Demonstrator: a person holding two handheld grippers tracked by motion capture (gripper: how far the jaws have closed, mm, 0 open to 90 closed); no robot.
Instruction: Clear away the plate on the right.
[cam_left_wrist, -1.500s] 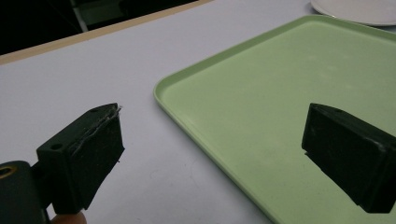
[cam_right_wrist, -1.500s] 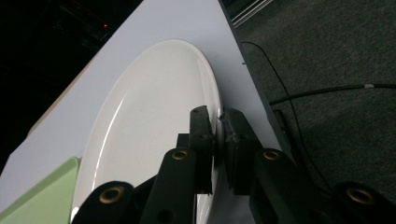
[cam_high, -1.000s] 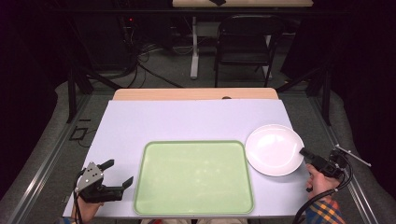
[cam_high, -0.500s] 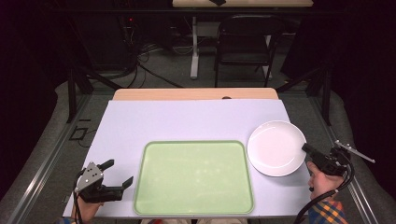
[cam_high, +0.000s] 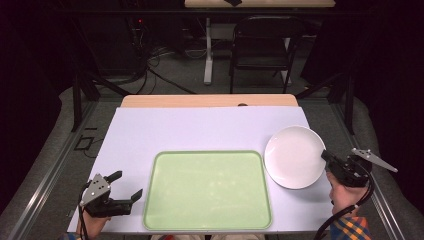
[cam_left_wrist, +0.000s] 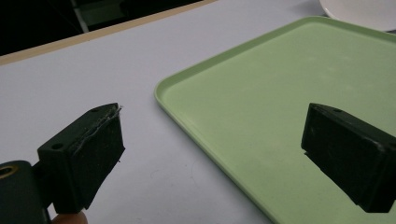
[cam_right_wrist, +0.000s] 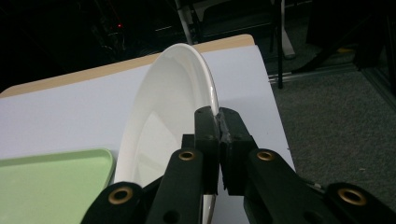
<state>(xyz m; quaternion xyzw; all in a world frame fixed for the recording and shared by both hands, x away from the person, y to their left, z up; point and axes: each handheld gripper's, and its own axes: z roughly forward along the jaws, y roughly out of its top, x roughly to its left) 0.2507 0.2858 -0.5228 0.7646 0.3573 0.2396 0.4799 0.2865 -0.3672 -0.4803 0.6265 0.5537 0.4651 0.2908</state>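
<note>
Plate (cam_high: 294, 155) pinched at its right rim by our right gripper (cam_high: 331, 161) — next we likely carry it left onto the tray (cam_high: 207, 190), left gripper (cam_high: 128, 187) spread wide near it.

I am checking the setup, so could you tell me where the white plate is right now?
In the high view the plate sits at the table's right side, just right of the green tray, its right rim pinched by the right gripper.
</note>
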